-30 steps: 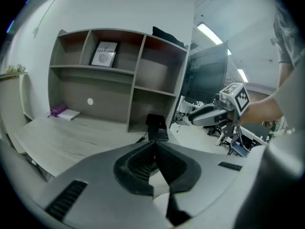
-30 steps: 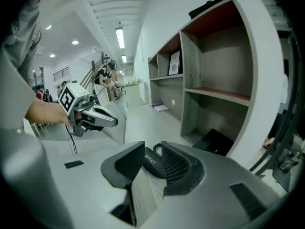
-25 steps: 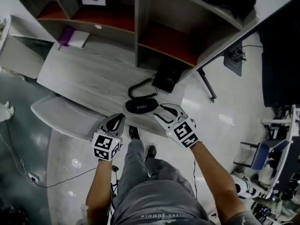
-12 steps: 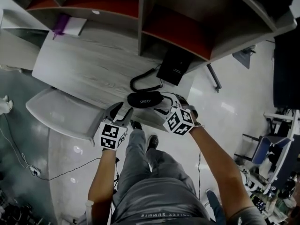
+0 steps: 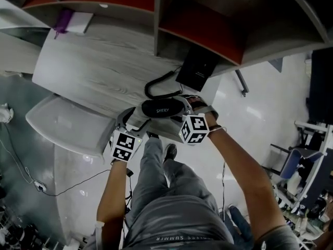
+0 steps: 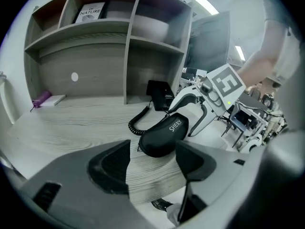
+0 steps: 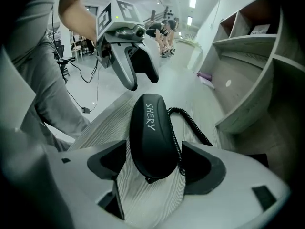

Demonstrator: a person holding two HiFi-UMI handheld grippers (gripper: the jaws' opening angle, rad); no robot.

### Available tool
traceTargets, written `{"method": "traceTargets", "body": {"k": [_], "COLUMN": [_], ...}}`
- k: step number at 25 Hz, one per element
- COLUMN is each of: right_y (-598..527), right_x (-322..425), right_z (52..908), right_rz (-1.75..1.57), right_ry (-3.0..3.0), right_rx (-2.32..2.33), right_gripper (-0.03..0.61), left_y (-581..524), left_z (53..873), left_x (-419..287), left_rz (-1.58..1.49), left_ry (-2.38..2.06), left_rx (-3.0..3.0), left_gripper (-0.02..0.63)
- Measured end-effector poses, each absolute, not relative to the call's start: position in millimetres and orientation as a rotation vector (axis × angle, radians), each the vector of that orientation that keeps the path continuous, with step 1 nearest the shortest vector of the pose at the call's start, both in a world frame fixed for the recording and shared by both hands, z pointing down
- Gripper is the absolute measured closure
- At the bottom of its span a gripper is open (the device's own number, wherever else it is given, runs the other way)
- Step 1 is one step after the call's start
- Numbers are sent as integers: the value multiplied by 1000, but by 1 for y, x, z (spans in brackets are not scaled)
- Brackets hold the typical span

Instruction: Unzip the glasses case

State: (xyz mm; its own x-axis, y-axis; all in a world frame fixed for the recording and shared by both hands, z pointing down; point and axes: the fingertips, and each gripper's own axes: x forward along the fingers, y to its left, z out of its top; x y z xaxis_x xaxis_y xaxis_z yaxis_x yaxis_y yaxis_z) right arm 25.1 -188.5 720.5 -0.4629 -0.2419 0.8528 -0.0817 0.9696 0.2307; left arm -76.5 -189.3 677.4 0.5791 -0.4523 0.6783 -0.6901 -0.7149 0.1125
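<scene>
A black zipped glasses case (image 5: pixel 162 108) printed SHERY lies near the front edge of the pale wooden desk (image 5: pixel 93 72). My left gripper (image 5: pixel 132 120) sits at the case's left end with its jaws opening. In the left gripper view the case (image 6: pixel 164 135) lies just ahead of the left gripper (image 6: pixel 151 163), with bare wood between the pads. My right gripper (image 5: pixel 179 111) is at the right end, jaws opening. In the right gripper view the case's near end (image 7: pixel 151 135) lies between the right gripper's (image 7: pixel 151 168) pads without touching them.
A coiled black cable (image 5: pixel 156 87) curls behind the case to a black box (image 5: pixel 196 69) under the shelf unit (image 5: pixel 156 20). A purple item with a white pad (image 5: pixel 73 21) lies far left. A grey pull-out tray (image 5: pixel 67 126) juts below the desk.
Both grippers came down from in front of the desk to either end of the case. Their jaws spread wider, and the right gripper rolled.
</scene>
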Motion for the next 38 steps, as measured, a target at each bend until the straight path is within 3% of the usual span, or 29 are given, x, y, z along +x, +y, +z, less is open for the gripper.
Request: {"method": "traceTargets", "body": {"k": [3, 7, 21, 31, 38], "right_y": [-189, -187, -156, -119, -78], "right_x": [24, 25, 25, 39, 50], "right_z": [729, 736, 692, 634, 585], "right_rz": [-204, -165, 791, 1162, 1231], "right_ry": [-2037, -2049, -2269, -2347, -2340], "right_rx": [208, 193, 134, 11, -178], "right_gripper": [206, 247, 275, 279, 279], "left_y": [-191, -194, -180, -147, -116], "left_z": [682, 687, 669, 655, 621], "left_x": [-78, -78, -73, -60, -45], "left_rz": [920, 910, 858, 974, 1153], "left_ry": [-918, -913, -757, -590, -388], "left_rx": [2444, 2435, 2501, 2646, 2910], "left_gripper": [336, 336, 335, 336, 343]}}
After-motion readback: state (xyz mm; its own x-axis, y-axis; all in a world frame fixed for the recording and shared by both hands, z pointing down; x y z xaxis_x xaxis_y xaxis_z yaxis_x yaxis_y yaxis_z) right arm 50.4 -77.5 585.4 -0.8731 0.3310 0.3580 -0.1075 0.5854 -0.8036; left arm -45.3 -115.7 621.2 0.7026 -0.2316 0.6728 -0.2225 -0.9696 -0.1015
